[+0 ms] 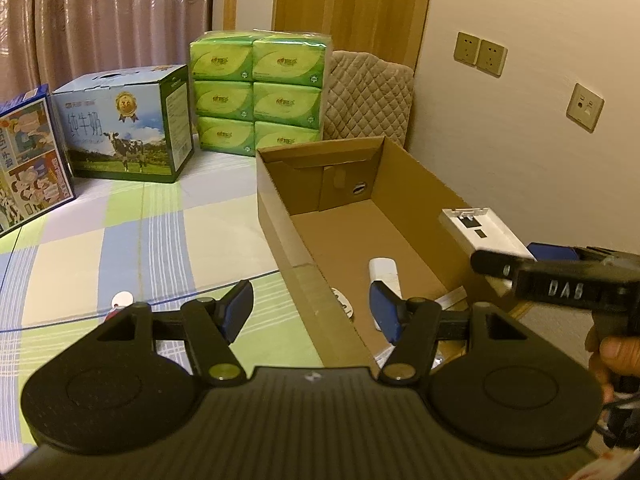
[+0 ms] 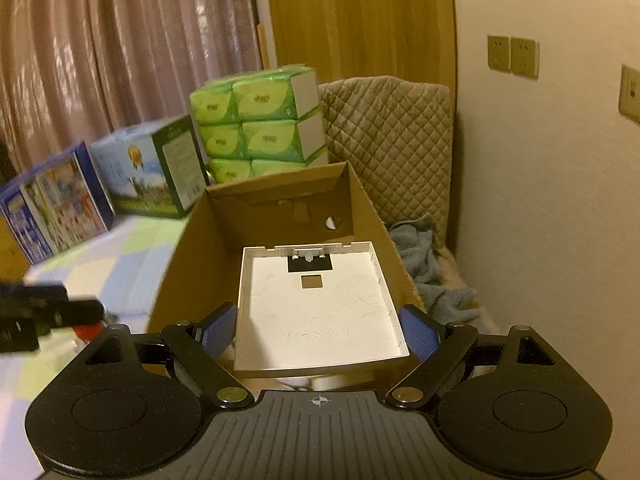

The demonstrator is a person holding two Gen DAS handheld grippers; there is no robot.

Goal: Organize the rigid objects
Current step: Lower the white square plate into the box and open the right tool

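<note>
An open cardboard box (image 1: 280, 216) lies on the checked bedsheet. My left gripper (image 1: 310, 300) is open with nothing held, and the box's near left wall runs between its blue pads (image 1: 240, 300). Inside the box lie a small white bottle (image 1: 384, 270) and a round white piece (image 1: 344, 300). My right gripper (image 2: 320, 326) is shut on a flat white plastic cover (image 2: 320, 300) with a small latch, held over the box (image 2: 192, 248). In the left wrist view the cover (image 1: 484, 232) hangs above the box's right wall in the right gripper (image 1: 516, 254).
A milk carton (image 1: 128, 128), stacked green tissue packs (image 1: 256, 92) and a blue picture box (image 1: 28, 160) stand at the far side of the bed. A quilted cushion (image 2: 392, 140) and a grey-blue cloth (image 2: 432, 264) lie right of the box. A white tag (image 1: 122, 299) lies on the sheet.
</note>
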